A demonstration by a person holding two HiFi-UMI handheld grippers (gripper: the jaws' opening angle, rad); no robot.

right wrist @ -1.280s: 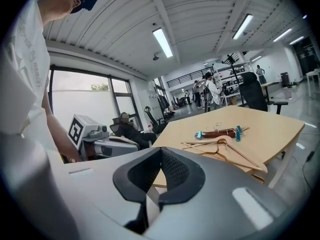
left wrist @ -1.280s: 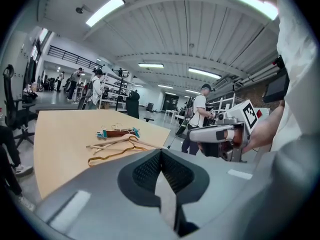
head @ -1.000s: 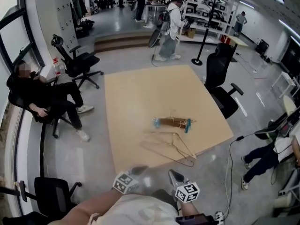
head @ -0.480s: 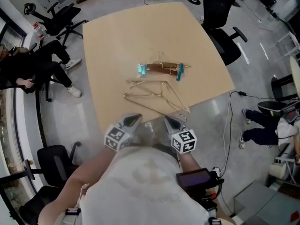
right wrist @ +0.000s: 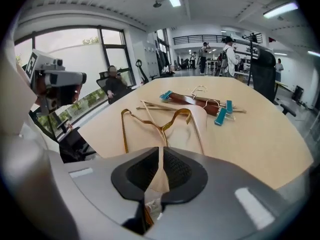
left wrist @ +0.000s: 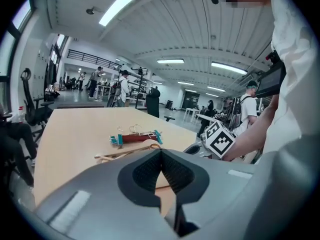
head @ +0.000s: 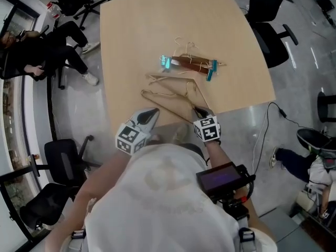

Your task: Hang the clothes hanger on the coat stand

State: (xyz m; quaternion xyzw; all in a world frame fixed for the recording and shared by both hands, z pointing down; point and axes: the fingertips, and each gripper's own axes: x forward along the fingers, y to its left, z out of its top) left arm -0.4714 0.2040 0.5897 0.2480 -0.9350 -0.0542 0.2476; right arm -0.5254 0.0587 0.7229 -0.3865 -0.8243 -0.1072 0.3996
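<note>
Head view: tan table (head: 131, 35), bearing a brown hanger with teal clips (head: 189, 63). Gold wire hangers (head: 163, 93) lie nearer the person. Left gripper (head: 152, 112) is at the near table edge. Right gripper (head: 198, 111) has its tip beside the wire hangers.

Left gripper view: jaws pressed together, nothing between them.

Right gripper view: jaws have just been opening and stand a narrow slit apart. A gold wire runs to the slit, apparently unpinched.

Tabletop (head: 136, 30): pale wood, matt, smooth. Wire hanger (right wrist: 179, 113): gold metal, shiny. Dark hanger (head: 190, 63): glossy brown wood w/ teal plastic clips (head: 211, 71). Floor (head: 304, 88): grey, glossy, smooth.
</note>
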